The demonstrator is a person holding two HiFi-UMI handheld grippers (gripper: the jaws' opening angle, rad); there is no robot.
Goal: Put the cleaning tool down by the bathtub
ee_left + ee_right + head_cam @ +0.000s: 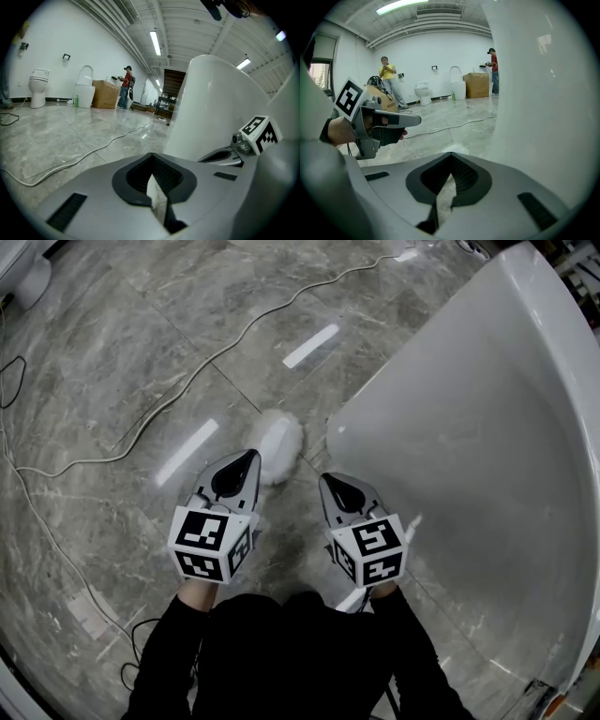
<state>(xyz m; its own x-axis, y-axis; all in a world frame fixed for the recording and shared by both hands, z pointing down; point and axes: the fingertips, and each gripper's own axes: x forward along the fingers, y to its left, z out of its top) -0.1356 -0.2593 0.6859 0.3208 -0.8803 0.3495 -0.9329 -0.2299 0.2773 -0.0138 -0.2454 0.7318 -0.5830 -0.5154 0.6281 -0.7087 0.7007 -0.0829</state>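
There are two grippers over the floor [112, 427]. The left gripper [246, 457] has its jaws pressed together on nothing. One fluffy white cleaning tool [279, 444] lies on the floor just ahead, between the tips. The right gripper [330, 481] is closed and empty too. The tool lies just beside the one bathtub [487, 427]. The left gripper view shows one person in red [124, 86]. The right gripper view also shows a person in yellow [386, 77].

Fluffy white cleaning tool [278, 446] — beside bathtub [487, 427]

Black sleeves [173, 652], grey claws [251, 456] [324, 479], seemingly plastic black-white marker cubes [211, 542] [372, 549].
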